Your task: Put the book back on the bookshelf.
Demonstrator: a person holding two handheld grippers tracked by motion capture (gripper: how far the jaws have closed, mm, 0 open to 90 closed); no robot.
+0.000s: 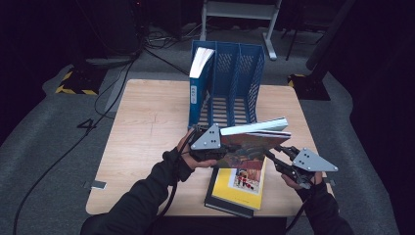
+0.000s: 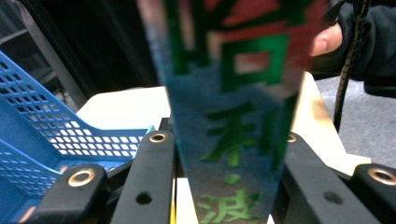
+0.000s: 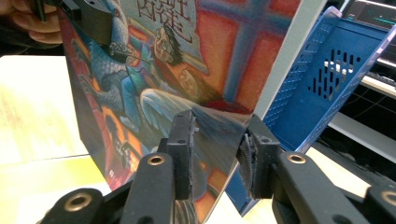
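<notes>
Colourful and painted, the cover of the picture book (image 1: 247, 147) faces up and toward the person, and the book is held in the air above the wooden surface (image 1: 147, 127), just in front of the blue file rack (image 1: 235, 83). Its white page edge is turned toward the rack. The left claw (image 1: 215, 149) pinches the book at its spine end; in the left gripper view the spine (image 2: 233, 140) with green characters stands between the two black jaws, which touch it on both sides. The right claw (image 3: 215, 154) pinches the opposite corner, with its pads pressed on the cover and on the back. Under the held book, a yellow book (image 1: 240, 188) lies flat on a dark book (image 1: 215, 198). In the left slot of the rack a blue binder (image 1: 198, 81) stands upright.
</notes>
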